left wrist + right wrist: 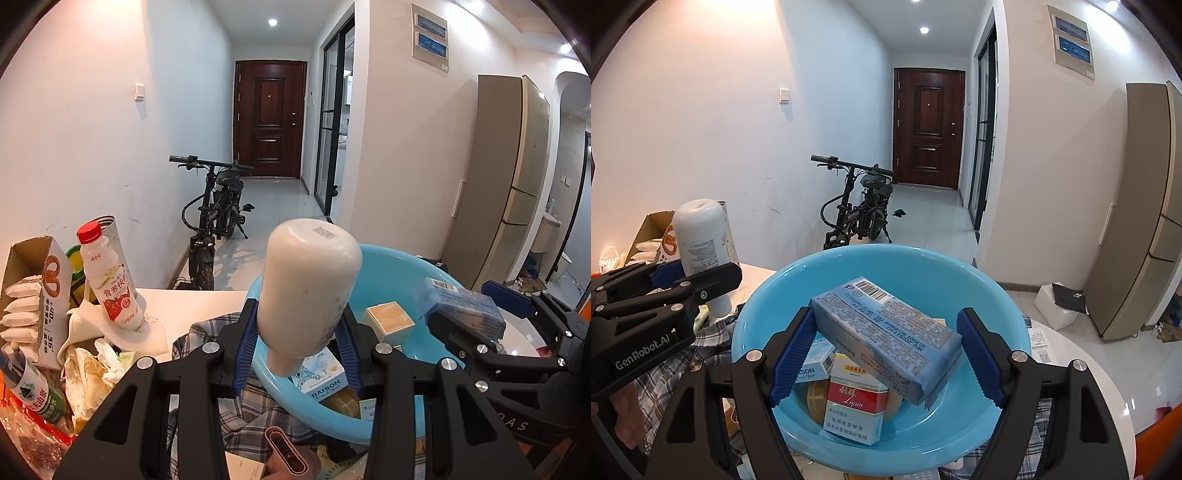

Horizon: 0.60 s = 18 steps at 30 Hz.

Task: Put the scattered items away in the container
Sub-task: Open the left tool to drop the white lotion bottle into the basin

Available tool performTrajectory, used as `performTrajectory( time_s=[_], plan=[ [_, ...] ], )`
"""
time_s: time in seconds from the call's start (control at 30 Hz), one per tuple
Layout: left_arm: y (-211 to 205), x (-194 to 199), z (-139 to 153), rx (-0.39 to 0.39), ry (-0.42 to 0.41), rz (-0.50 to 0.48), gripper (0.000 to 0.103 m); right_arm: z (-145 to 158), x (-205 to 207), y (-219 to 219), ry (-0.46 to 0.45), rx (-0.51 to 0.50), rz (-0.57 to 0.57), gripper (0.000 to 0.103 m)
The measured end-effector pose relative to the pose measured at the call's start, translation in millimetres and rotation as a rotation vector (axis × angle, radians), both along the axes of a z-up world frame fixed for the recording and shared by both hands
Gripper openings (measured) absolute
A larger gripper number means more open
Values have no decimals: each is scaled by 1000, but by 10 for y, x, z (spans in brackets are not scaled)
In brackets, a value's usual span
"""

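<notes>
My left gripper [295,354] is shut on a white plastic bottle [308,291], held bottom-up over the near rim of the blue basin [436,273]. The bottle also shows in the right wrist view [701,243]. My right gripper [886,354] is over the blue basin [768,295]. A light blue wrapped pack [886,328] lies between its fingers; the left pad touches it, the right pad stands apart from it. The pack also shows in the left wrist view [461,306]. In the basin lie a red-and-white cigarette pack [855,410], a small blue-white box [321,376] and a beige box [389,319].
At the left stand a red-capped milk drink bottle [110,280], an open cardboard box of white packets [33,302], a green-label water bottle [33,391] and crumpled wrappers [92,373]. A plaid cloth [236,406] lies under the basin on the white table [199,306]. A bicycle [857,206] stands in the hallway.
</notes>
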<state>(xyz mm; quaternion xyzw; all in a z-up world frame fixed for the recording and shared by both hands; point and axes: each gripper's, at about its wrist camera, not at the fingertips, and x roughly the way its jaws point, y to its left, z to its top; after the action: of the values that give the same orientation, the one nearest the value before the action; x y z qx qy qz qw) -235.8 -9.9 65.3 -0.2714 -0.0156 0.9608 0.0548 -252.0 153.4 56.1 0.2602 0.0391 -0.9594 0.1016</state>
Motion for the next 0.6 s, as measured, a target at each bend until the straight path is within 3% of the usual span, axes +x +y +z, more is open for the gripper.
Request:
performTrajectory(
  time_s=[0.6],
  plan=[
    [66, -11, -26, -14, -5, -15, 38, -26, -5, 36, 12, 9, -17, 80]
  ],
)
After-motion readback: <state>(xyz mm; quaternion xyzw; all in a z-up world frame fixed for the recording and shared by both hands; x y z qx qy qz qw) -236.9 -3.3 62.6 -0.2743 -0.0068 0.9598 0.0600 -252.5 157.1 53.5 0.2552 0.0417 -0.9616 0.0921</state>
